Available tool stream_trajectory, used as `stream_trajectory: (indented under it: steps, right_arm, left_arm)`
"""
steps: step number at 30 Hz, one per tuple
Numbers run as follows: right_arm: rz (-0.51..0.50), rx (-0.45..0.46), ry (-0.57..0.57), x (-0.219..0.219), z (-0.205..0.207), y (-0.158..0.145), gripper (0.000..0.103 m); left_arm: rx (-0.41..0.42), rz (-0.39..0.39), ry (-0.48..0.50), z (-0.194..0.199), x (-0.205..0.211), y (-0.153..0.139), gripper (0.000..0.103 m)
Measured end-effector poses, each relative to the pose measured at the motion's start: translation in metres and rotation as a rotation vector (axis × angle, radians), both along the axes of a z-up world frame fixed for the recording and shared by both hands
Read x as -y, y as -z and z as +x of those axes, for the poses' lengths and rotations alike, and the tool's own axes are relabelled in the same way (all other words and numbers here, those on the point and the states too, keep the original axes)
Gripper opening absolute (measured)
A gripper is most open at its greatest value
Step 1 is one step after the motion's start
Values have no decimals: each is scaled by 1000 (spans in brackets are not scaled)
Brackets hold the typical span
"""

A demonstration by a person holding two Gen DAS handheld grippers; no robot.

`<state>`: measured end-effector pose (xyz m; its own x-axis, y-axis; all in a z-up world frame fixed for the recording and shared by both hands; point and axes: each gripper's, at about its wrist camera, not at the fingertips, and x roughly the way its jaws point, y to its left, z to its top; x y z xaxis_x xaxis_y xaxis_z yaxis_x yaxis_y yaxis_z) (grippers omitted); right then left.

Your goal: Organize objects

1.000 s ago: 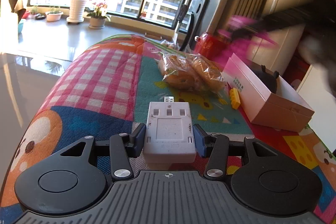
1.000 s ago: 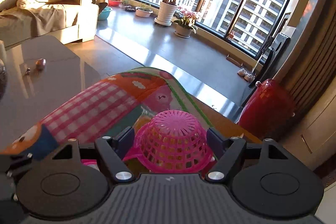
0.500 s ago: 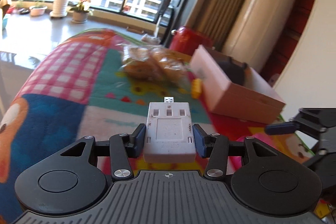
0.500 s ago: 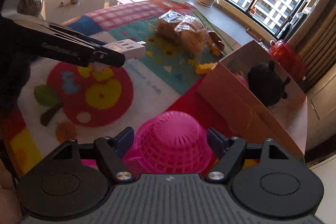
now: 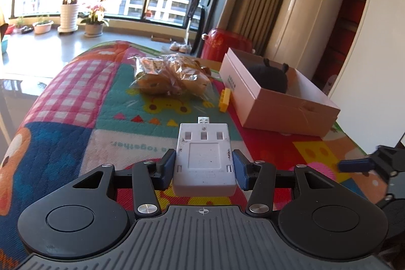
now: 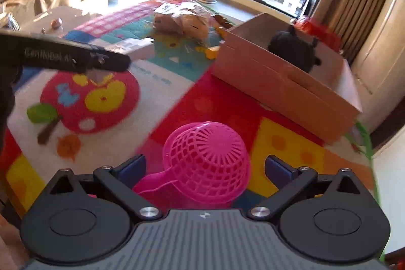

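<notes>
- The left gripper [image 5: 204,170] has its jaws clamped on the two long sides of a white USB charger block [image 5: 205,161], whose metal plug end points forward, away from the camera.
- The charger is held in the air above the colourful play mat [image 5: 106,118]; in the right wrist view it shows as a pale, blurred block [image 6: 136,48] at the tip of the left gripper [image 6: 76,58].
- The right gripper [image 6: 205,168] has its jaws spread wide, each blue pad clear of the pink mesh strainer [image 6: 206,163] that sits between them.
- The strainer is dome-up with its handle toward the left pad; whether it rests on the mat cannot be told.
- In the left wrist view one blue pad of the right gripper [image 5: 357,165] shows at the right edge.
- An open cardboard box [image 5: 283,105] stands on the mat ahead and to the right, with a black plush toy [image 5: 270,77] inside.
- A yellow toy brick [image 5: 225,99] lies just beside the box's left wall.
- Two bagged buns [image 5: 172,77] lie on the mat farther back, left of the box.
- A red bin [image 5: 227,47] stands beyond the mat near the window.
</notes>
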<state>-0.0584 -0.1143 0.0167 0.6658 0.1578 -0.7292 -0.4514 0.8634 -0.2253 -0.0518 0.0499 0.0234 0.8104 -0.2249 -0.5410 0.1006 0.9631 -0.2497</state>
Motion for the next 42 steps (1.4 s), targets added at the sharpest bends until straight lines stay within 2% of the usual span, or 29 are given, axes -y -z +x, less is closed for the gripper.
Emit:
stream_trajectory:
  steps: [3,6,11,14,19,22,25,27,29,31,32,35,40,42]
  right_arm:
    - [-40,25,18,13,-4,0,100]
    - [32,-11,25,25,1,-5,100]
    - [142,-55,99,27,11,-3,99]
    - [127,-7,109,25,6,-2,72]
    - [151,107,82,34,-9,-12,72]
    - [187,162,91,45,-18,-19,72]
    - [204,205,123,54,-23,-23,72]
    - [221,222,137,60,-26,-25,72]
    - [229,238,151,66,-27,-26,72]
    - [223,255,165,71,-28,-27,72]
    - [218,262,174,74,-28,-28,72]
    - [235,256,207,92,-21,-36,72]
    - [260,222,201,124,14,-84,72]
    - [243,286,150,130,37,-105,72]
  left_arm:
    - [-7,1,-8,1,-1,1,53]
    - [-13,8,-1,2,2,3,53]
    - [-21,45,24,-2,10,2,53]
    - [-9,53,31,-5,13,-6,53]
    - [94,33,116,5,32,-43,53]
    - [188,67,175,33,63,-70,53]
    - [244,37,212,78,97,-87,53]
    - [238,1,266,114,123,-86,53]
    - [172,16,289,147,149,-74,54]
    - [130,45,266,168,167,-63,52]
    - [141,44,246,172,169,-60,52]
    - [166,-20,196,171,158,-65,52]
    - [204,-80,34,129,109,-86,52]
    - [196,-104,8,117,93,-86,52]
